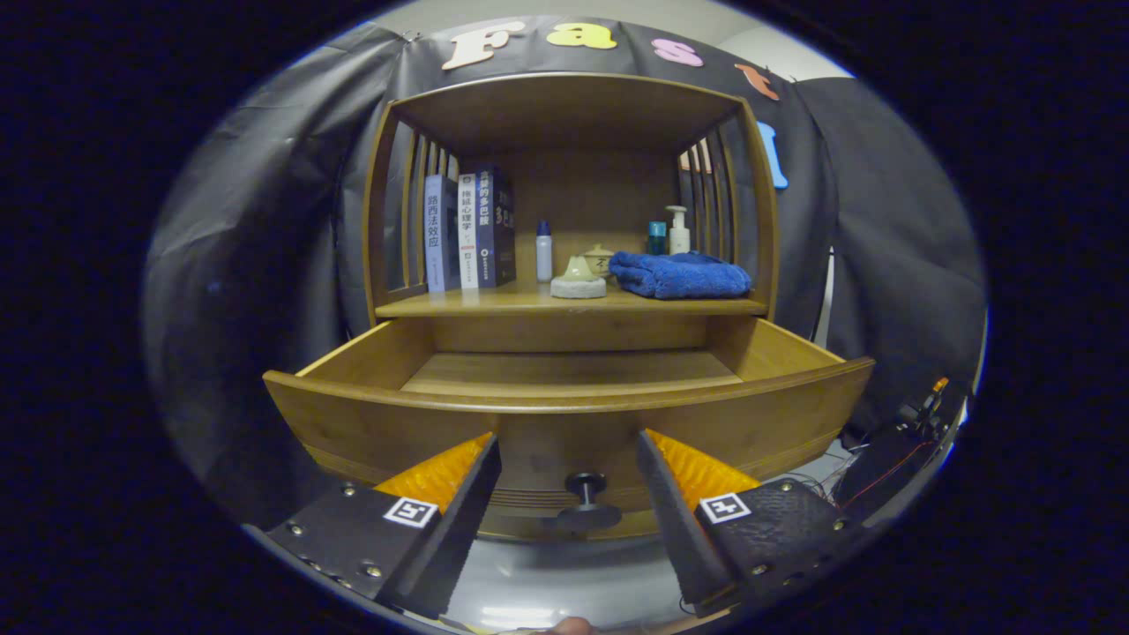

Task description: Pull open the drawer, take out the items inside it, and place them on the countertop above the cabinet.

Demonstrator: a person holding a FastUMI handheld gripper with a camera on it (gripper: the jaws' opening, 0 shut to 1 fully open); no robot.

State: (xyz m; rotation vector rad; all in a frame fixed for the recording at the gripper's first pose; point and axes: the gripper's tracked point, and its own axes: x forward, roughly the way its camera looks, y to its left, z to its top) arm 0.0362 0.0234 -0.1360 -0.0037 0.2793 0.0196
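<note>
A wooden cabinet [573,115] stands against the black booth cloth; its drawer [564,401] is pulled out (the visible part of its floor bare); above the drawer, the countertop [529,302] carries books [467,231], a folded blue towel [681,274], small bottles; the gripper [569,459] is spread wide, holding nothing, the drawer's knob [586,503] between its fingers.

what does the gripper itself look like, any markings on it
The gripper has two wedge-shaped fingers with ribbed inner pads. Each finger base is a flat plate with small screws and a square black-and-white tag marker. The fingers stand open either side of the drawer knob.
</note>
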